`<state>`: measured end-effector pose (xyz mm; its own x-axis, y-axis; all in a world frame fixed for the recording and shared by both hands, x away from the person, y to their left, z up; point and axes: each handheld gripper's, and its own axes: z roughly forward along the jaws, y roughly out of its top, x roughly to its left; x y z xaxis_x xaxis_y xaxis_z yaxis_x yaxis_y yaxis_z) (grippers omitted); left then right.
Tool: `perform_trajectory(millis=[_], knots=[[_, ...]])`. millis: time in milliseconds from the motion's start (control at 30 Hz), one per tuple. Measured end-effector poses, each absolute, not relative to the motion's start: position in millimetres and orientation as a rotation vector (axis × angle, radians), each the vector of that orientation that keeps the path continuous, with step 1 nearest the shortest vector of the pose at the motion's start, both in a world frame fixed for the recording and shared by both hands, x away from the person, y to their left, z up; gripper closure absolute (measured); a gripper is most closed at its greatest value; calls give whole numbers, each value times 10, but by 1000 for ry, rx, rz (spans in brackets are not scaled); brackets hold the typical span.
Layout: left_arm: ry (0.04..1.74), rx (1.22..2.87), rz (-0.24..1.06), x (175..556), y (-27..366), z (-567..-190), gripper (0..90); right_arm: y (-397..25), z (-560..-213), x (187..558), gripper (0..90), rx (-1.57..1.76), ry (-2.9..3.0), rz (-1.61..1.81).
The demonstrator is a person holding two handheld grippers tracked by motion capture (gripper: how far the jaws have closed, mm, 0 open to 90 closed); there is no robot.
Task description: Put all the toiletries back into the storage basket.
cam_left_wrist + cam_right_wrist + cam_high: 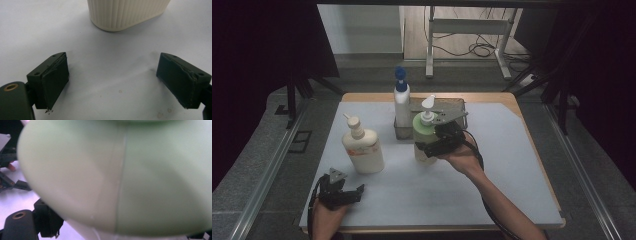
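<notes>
A pale green pump bottle point(423, 131) stands upright near the middle of the white mat point(502, 170). My right gripper point(431, 148) is shut on its lower body, with the hand coming in from the right. In the right gripper view the green bottle point(120, 175) sits close up between the jaws, and one black finger point(48, 221) presses its left side. My left gripper point(355, 193) rests open near the front left edge. Its jaws point(113, 80) stand wide apart with nothing between them, pointing at the base of a cream ribbed pump bottle point(127, 12).
The cream bottle point(363, 150) stands left of centre. A white bottle with a blue pump point(401, 102) stands in a metal basket point(454, 106) at the back, just behind the green bottle. Bare mat lies to the front and right.
</notes>
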<state>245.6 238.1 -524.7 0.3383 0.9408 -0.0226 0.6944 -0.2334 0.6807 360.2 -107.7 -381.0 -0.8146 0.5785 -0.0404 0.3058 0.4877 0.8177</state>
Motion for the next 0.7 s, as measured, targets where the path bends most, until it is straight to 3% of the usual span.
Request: perform_trajectory(millis=[700], knots=[[1426,2012,534,2457,2383,-5246,106,-1104,-3640,3832,117,803,2361,1227]])
